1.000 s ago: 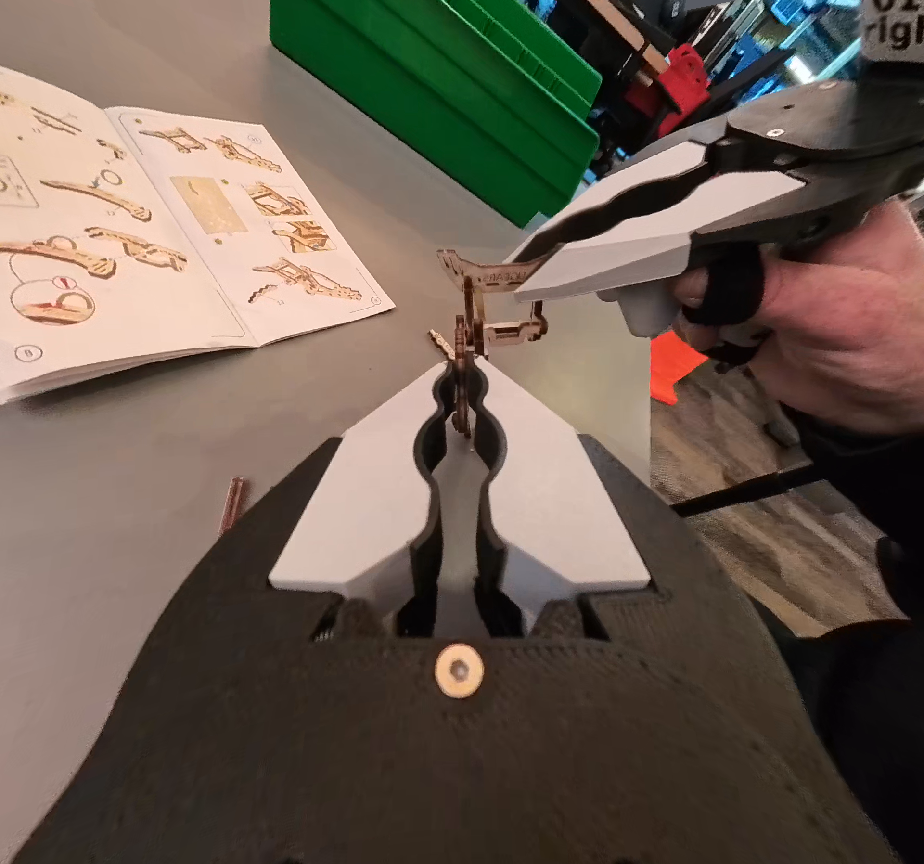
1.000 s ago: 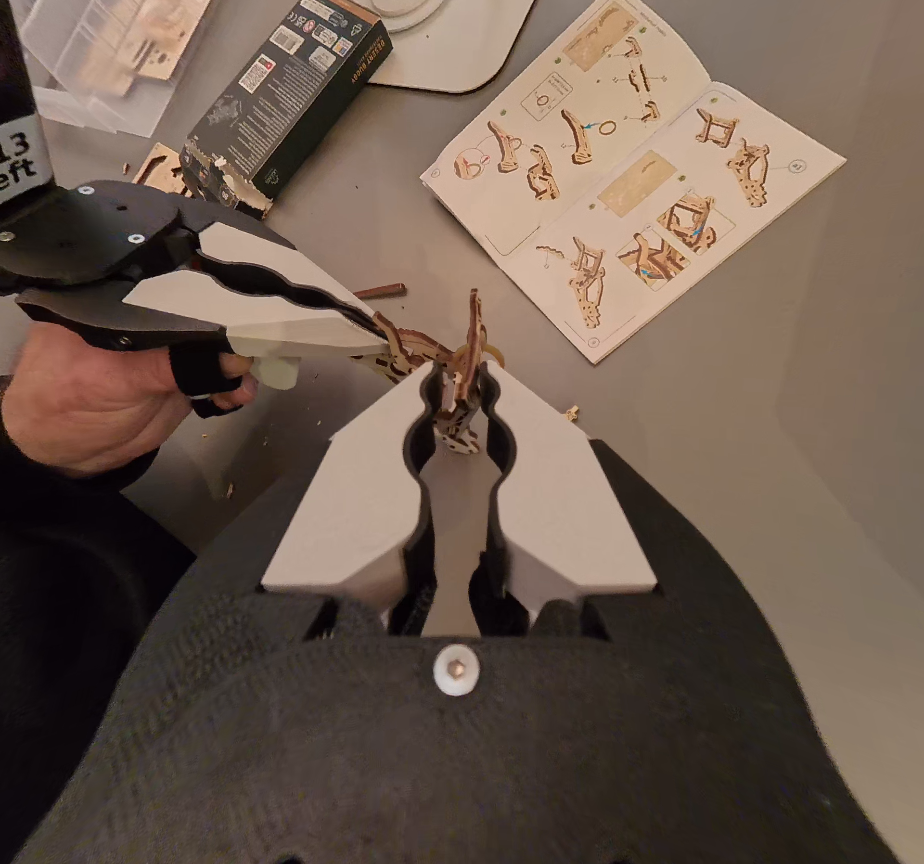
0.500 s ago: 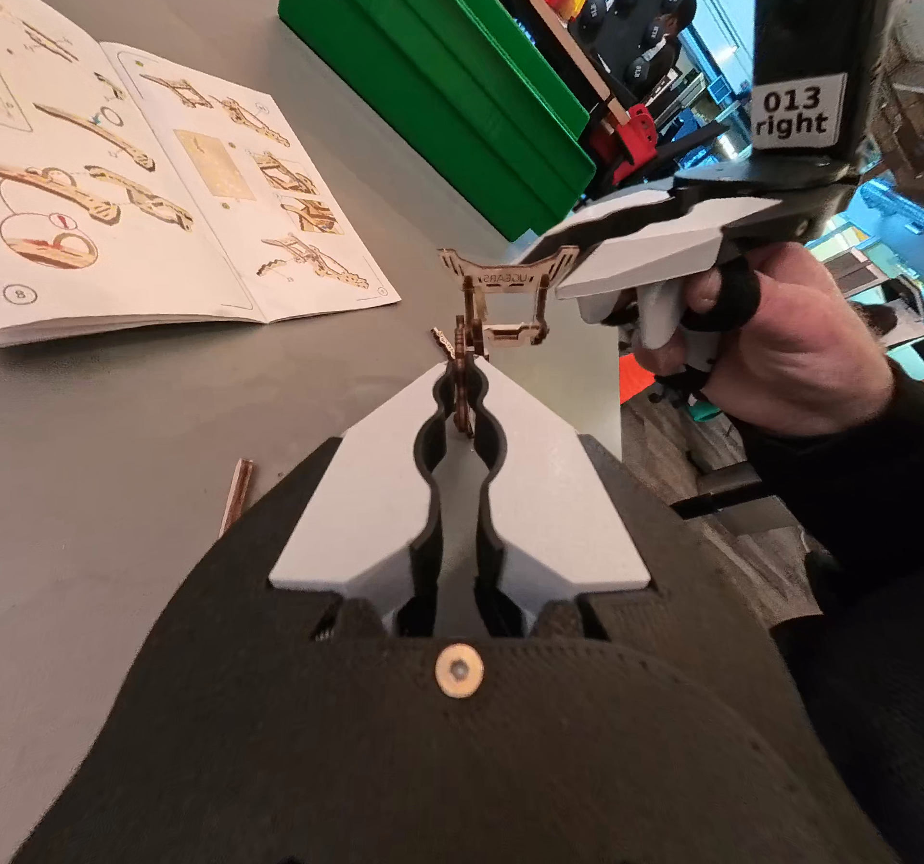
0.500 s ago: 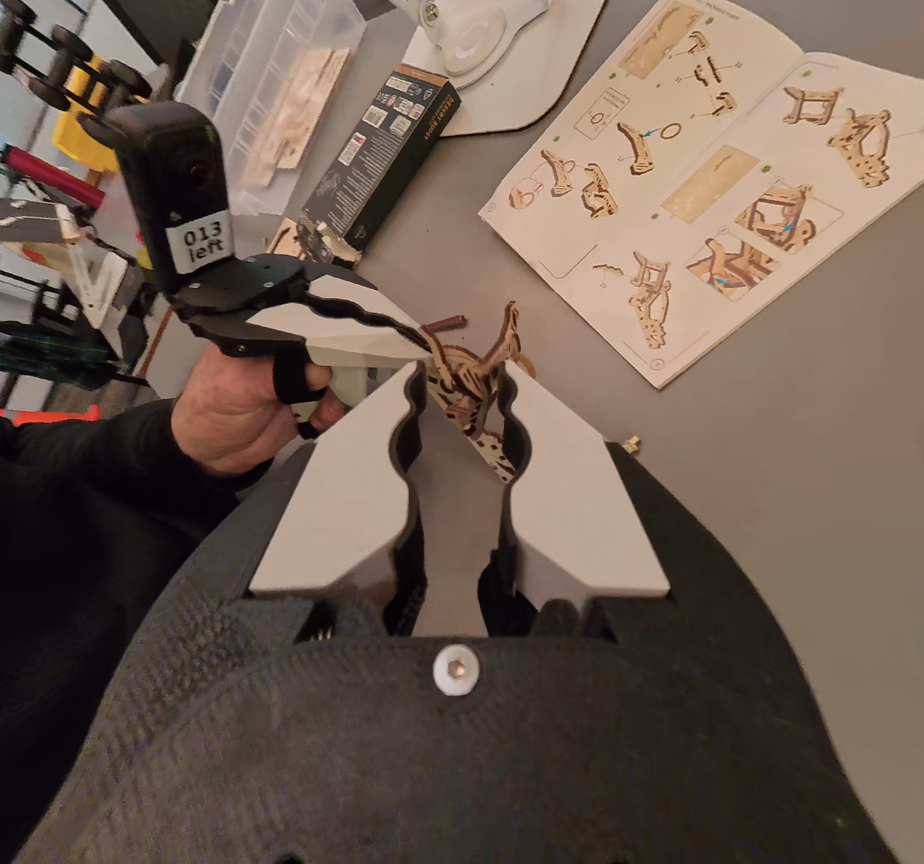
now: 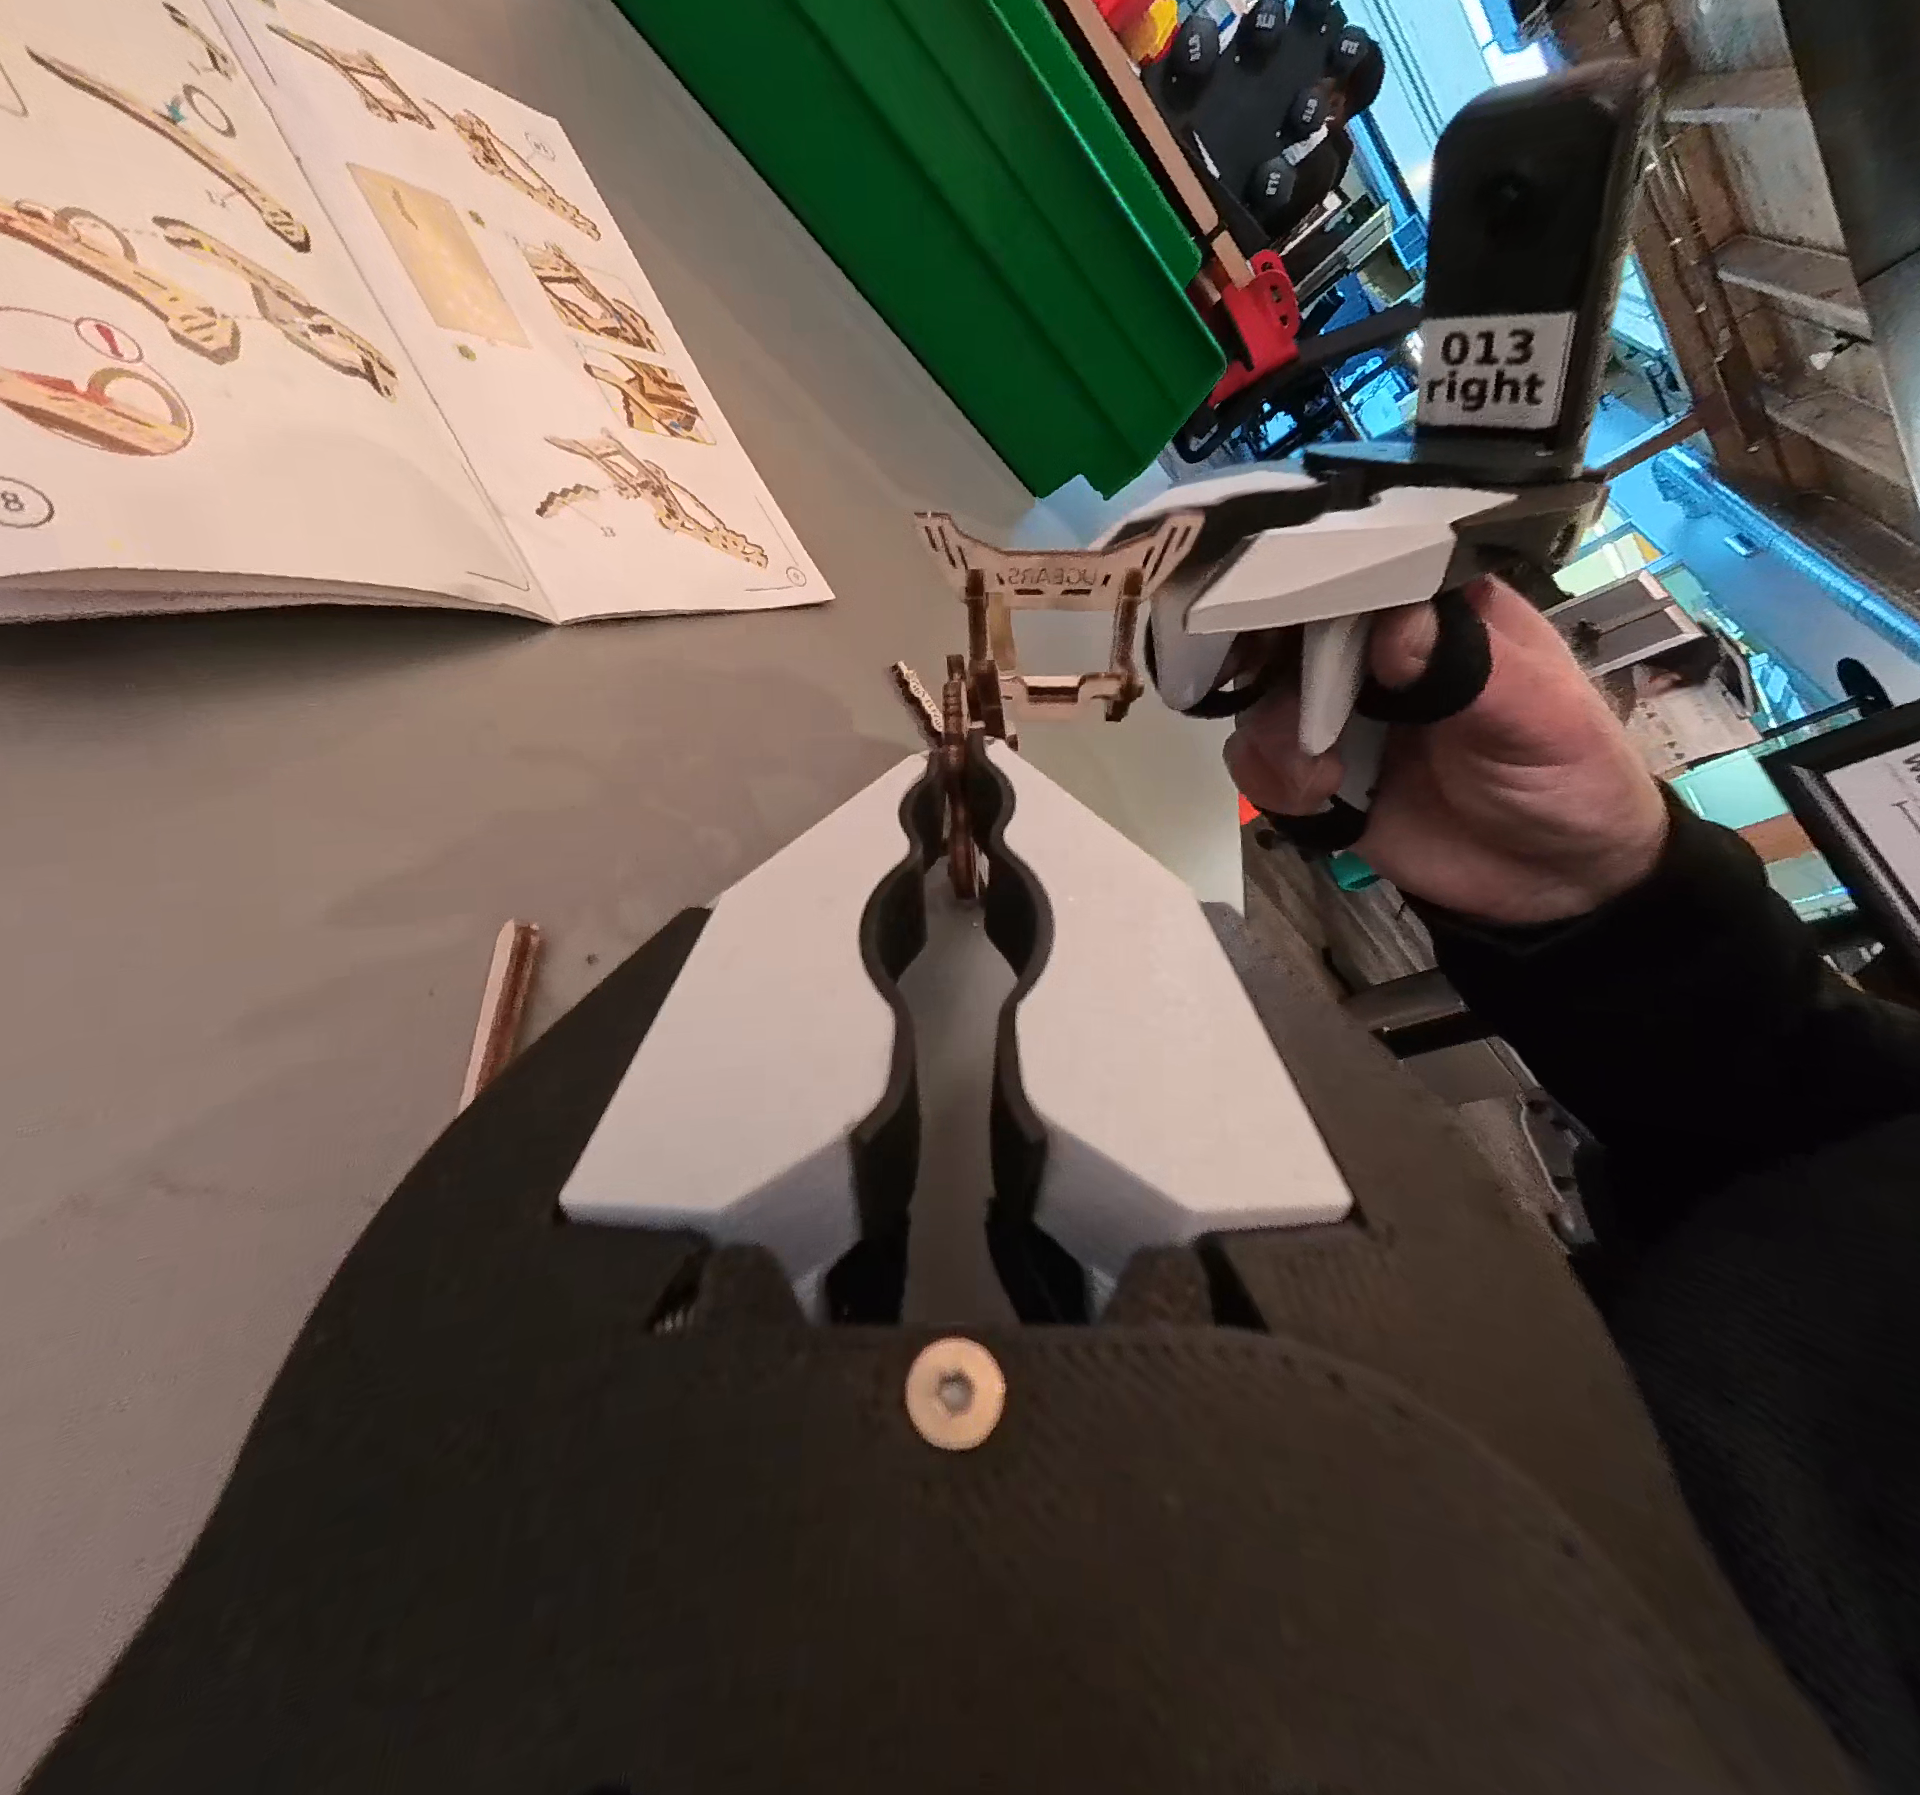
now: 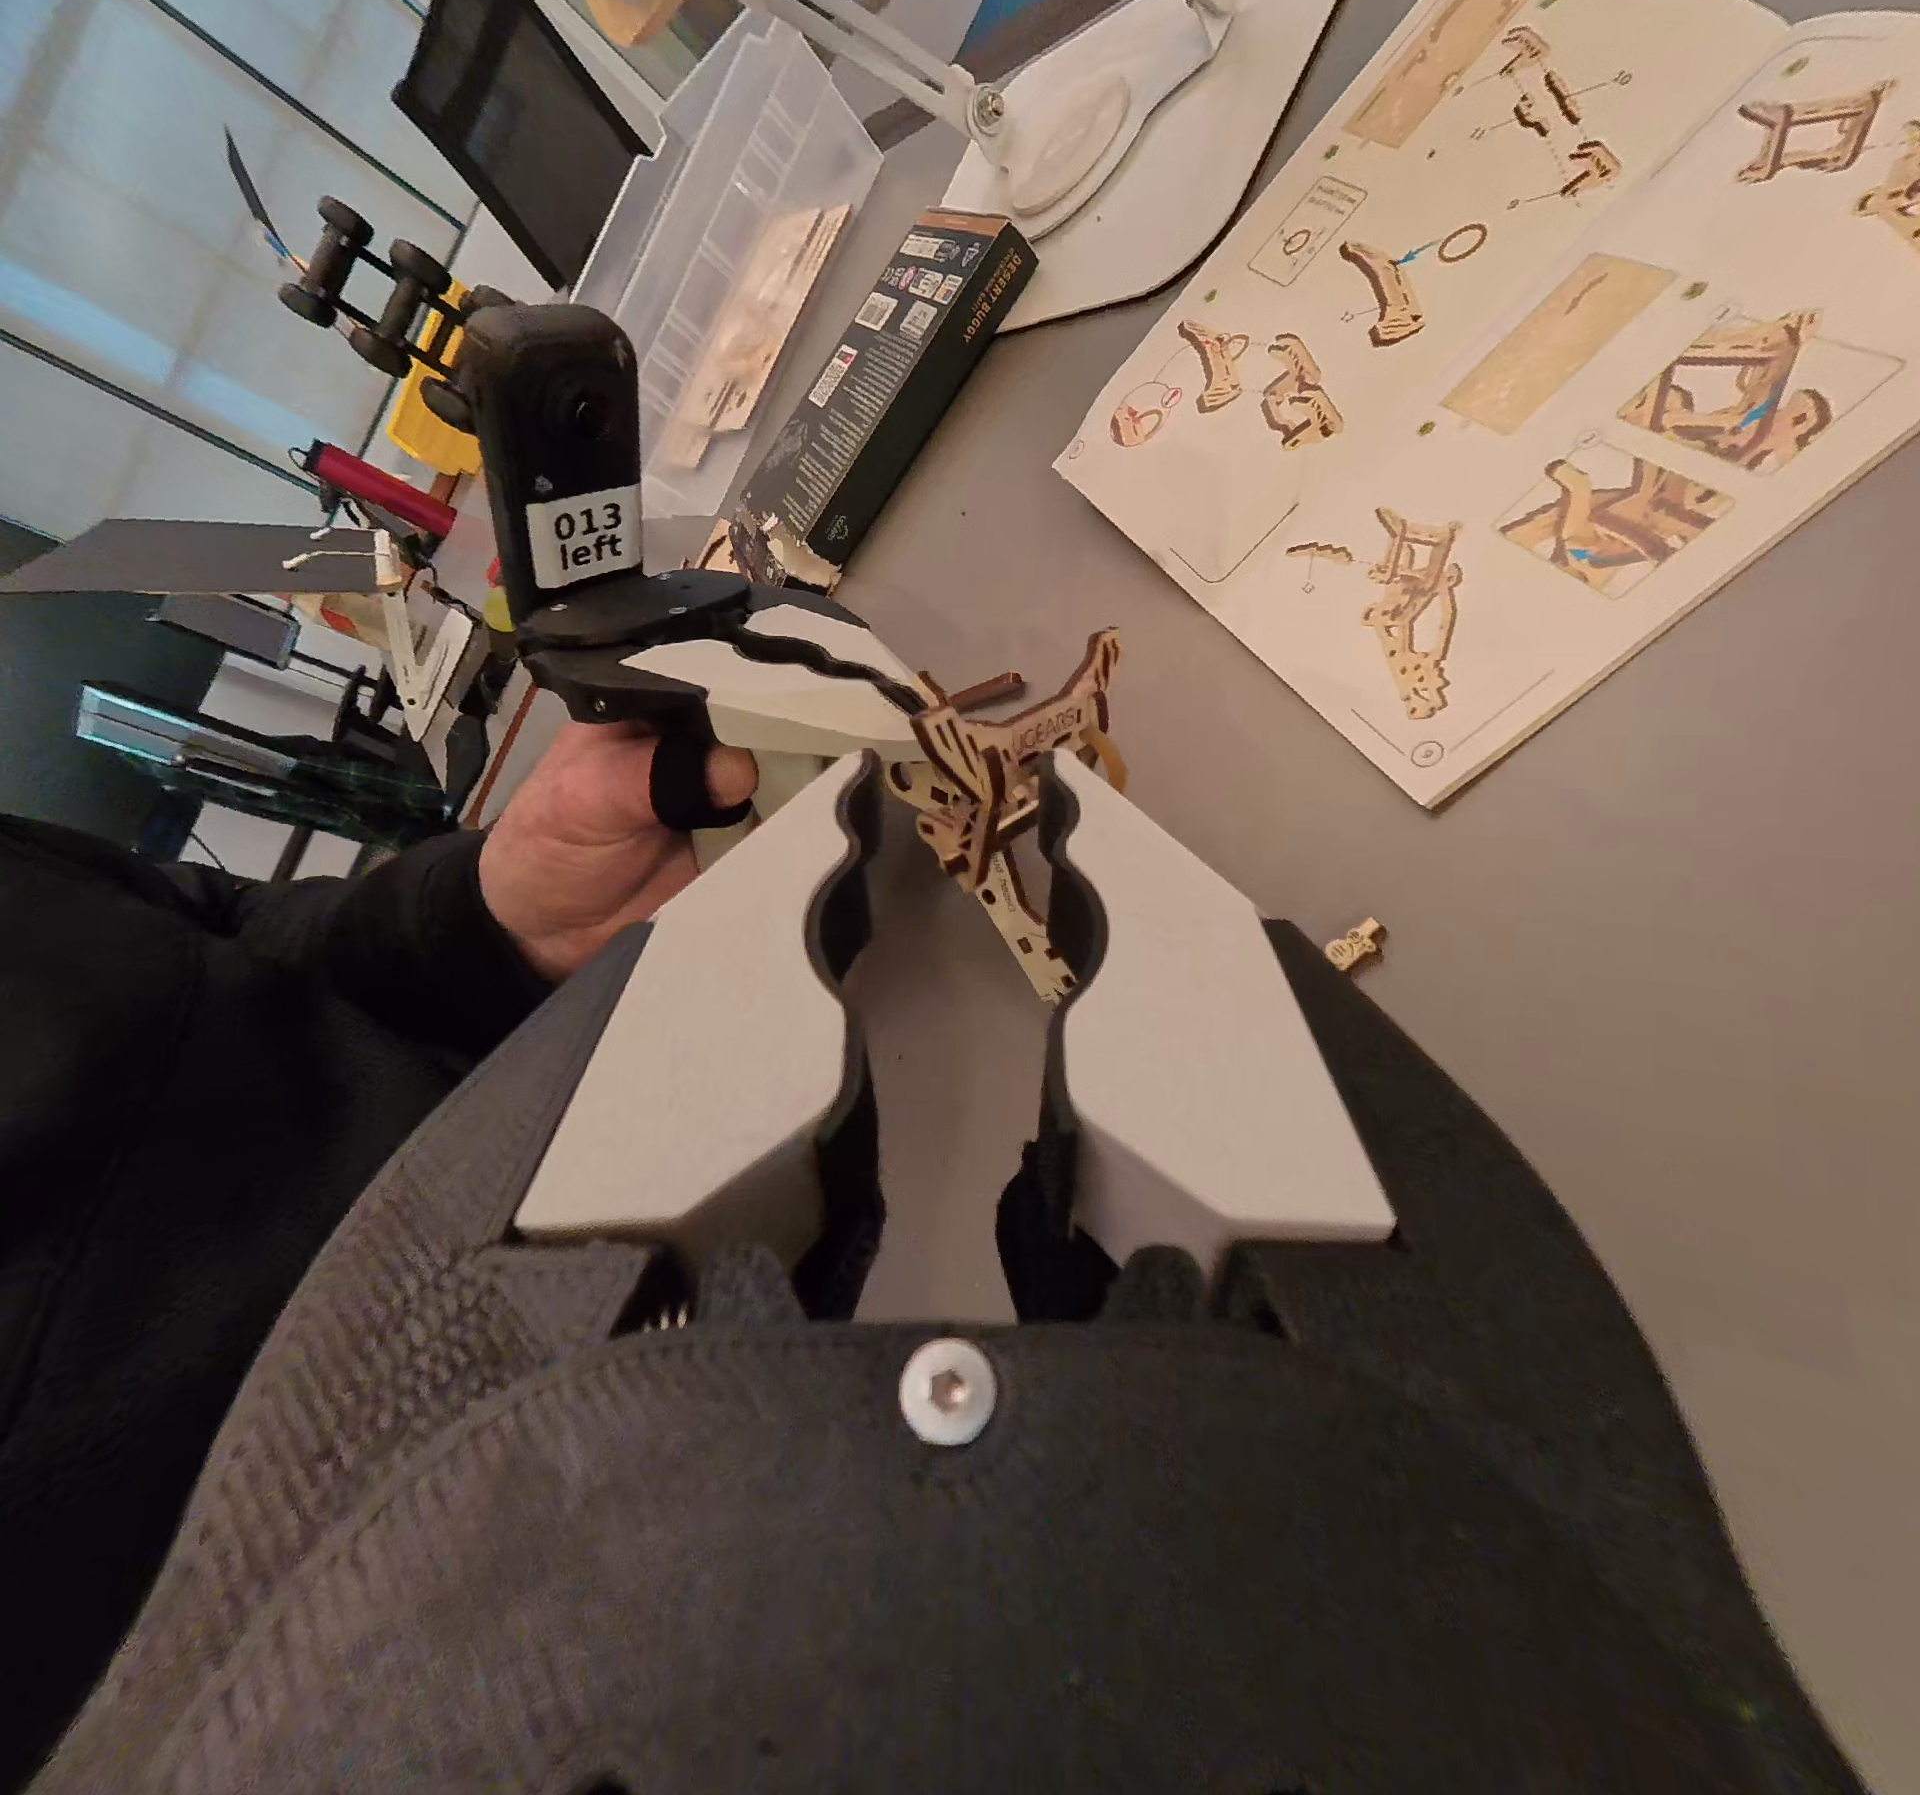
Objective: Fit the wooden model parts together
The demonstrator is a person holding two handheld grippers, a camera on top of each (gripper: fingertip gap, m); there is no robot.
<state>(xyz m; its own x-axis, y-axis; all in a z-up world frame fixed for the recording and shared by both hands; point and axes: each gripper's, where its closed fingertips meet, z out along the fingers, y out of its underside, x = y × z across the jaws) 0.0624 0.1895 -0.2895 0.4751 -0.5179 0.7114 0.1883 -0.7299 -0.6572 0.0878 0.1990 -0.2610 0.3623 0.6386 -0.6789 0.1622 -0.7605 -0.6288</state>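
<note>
The wooden model (image 6: 982, 769) is pale laser-cut plywood with dark scorched edges. The table (image 5: 260, 810) is smooth matt grey; the instruction booklet (image 5: 343, 311) at 11 o'clock is paper.

right tool (image 6: 956, 789) opened, released wooden model (image 6: 987, 769)

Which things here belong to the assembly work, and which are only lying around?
In use: wooden model, left gripper, right gripper, instruction booklet.
Lying about: green bins, dark box, loose wooden stick.

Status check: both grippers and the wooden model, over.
Left hand-held gripper shut on wooden model. Right hand-held gripper open around it. Nothing blocking.
</note>
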